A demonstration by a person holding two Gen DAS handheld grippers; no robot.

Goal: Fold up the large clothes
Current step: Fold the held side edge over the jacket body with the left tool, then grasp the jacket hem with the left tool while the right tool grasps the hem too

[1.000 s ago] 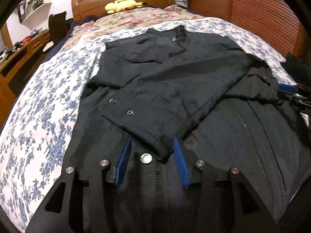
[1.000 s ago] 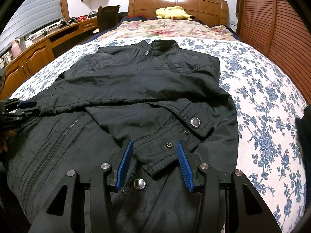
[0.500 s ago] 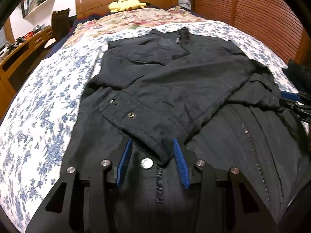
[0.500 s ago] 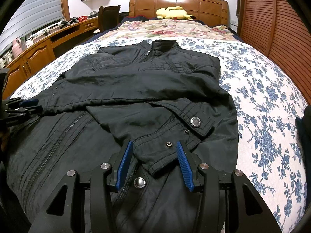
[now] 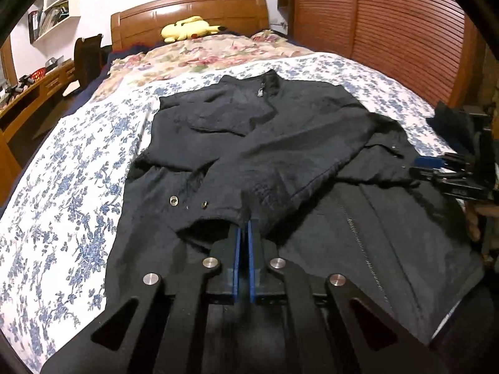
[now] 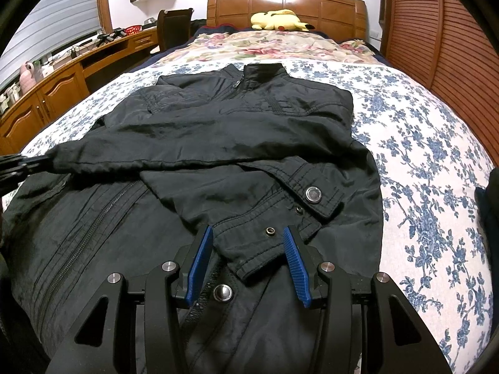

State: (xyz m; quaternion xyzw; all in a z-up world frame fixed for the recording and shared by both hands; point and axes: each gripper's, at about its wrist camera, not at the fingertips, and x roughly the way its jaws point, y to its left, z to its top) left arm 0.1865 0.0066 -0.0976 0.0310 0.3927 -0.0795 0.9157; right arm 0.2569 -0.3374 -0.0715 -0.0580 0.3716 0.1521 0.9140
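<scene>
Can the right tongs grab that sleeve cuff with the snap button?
Probably yes. The right tongs stand open with the sleeve cuff lying between their pads, and nothing covers it.

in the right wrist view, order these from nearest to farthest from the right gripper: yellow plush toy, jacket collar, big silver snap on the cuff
1. Big silver snap, on the sleeve cuff just beyond the right gripper, slightly right.
2. Jacket collar, at the black jacket's far end, mid-bed.
3. Yellow plush toy, against the wooden headboard, farthest.
</scene>
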